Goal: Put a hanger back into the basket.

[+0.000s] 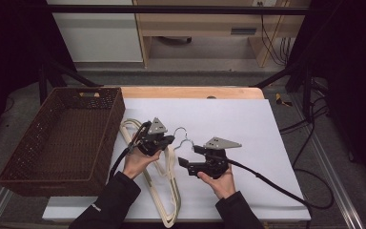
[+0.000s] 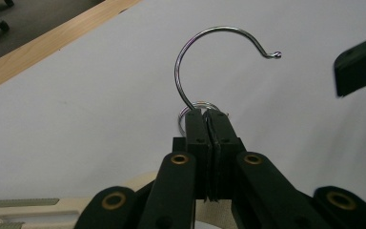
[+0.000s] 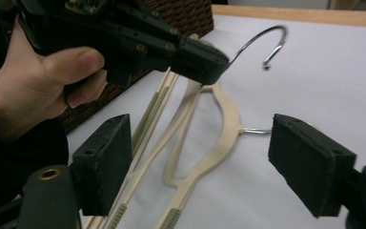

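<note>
Cream plastic hangers (image 1: 164, 186) with chrome wire hooks lie stacked on the white sheet (image 1: 248, 124), their long axis running from six o'clock up toward eleven, hooks at the twelve o'clock end. Left gripper (image 1: 167, 141) is clamped tight on the neck of the upper chrome hook (image 2: 219, 45), which curls away beyond its tips. Right gripper (image 1: 187, 155) stands at three o'clock of that grip, just beside it, pads wide apart with nothing pressed between them; the second hanger's neck (image 3: 255, 130) lies flat between its pads in the right gripper view. Judgement: the right hand is nearer the lower hanger. A brown woven basket (image 1: 62, 138) sits at nine o'clock.
</note>
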A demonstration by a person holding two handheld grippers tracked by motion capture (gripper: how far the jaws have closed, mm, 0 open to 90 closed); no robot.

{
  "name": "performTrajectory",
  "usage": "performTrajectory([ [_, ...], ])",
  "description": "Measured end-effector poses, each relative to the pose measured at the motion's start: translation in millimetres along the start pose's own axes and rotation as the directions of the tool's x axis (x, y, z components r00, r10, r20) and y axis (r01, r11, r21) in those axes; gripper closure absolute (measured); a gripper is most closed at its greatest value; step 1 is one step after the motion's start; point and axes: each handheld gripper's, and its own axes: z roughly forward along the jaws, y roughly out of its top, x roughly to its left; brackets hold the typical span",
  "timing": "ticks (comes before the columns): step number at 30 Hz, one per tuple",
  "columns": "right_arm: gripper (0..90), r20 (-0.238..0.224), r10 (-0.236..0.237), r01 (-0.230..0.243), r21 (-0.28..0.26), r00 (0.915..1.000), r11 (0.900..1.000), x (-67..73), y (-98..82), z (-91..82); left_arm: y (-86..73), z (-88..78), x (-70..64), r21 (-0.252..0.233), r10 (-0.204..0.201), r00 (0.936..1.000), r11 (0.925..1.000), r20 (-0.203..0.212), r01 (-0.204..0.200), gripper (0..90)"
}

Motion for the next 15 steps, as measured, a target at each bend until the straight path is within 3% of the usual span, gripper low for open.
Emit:
performTrajectory([
  [3,27.6,-0.022,0.006,-0.005,0.022,0.9997,1.000,2.5,-1.7,13.2,-0.5,-1.1,-0.2,-0.004,-0.001,1.0000,1.0000,0.000,0.001,88.3],
  [11,37.6,-0.020,0.032,-0.031,0.065,0.9993,0.997,9.2,-6.6,40.5,-1.7,-2.6,-0.1,-0.004,-0.002,1.0000,1.0000,0.002,0.002,88.3],
  [15,47.6,-0.020,0.042,-0.040,0.101,0.9989,0.994,9.3,-11.9,54.9,-2.4,-2.2,-0.4,-0.003,-0.007,1.0000,1.0000,-0.002,0.007,88.4],
])
